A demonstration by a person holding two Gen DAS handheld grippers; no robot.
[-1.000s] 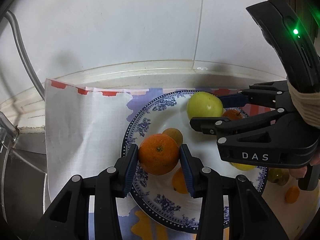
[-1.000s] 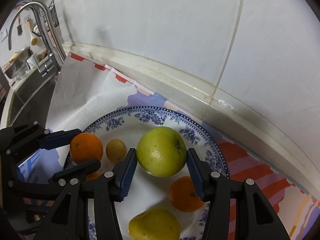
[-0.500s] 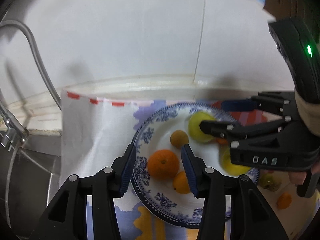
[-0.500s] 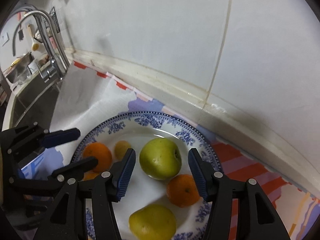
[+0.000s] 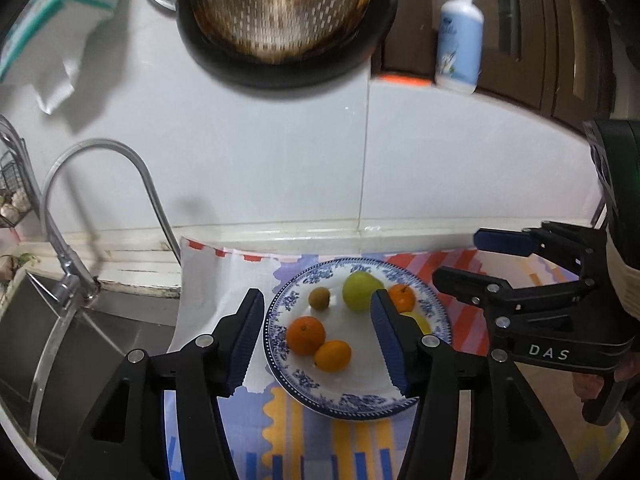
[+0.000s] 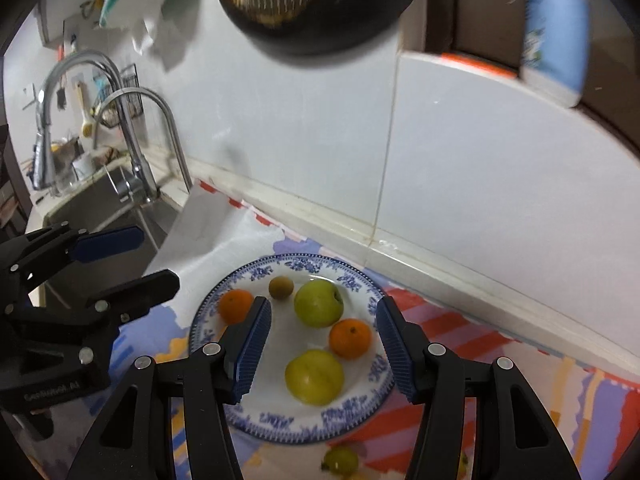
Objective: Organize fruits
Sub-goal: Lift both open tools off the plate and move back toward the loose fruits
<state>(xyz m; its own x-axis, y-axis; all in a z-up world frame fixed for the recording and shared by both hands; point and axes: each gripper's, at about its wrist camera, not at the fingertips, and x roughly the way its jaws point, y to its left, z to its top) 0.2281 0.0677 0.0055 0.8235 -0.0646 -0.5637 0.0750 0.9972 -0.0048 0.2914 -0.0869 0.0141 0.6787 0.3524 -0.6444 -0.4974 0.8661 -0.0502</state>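
A blue-patterned white plate [image 5: 362,400] [image 6: 280,424] sits on a colourful cloth and holds several fruits: an orange [image 5: 305,335] [image 6: 235,306], a second orange [image 5: 332,355], a third orange [image 5: 401,295] [image 6: 350,338], a green apple [image 5: 361,297] [image 6: 318,303], a yellow fruit [image 6: 314,377] and a small brown fruit [image 5: 319,298] [image 6: 281,287]. My left gripper [image 5: 316,344] is open and empty, raised above the plate. My right gripper [image 6: 322,352] is open and empty, also raised above the plate.
A small green fruit [image 6: 341,459] lies on the cloth in front of the plate. A tap [image 5: 100,208] and sink [image 5: 60,344] are to the left. A dark colander [image 5: 280,20] hangs on the wall above. A bottle [image 5: 459,40] stands on a ledge.
Both grippers opened, let go of the orange and the green apple onto the plate, and drew back up and away from it.
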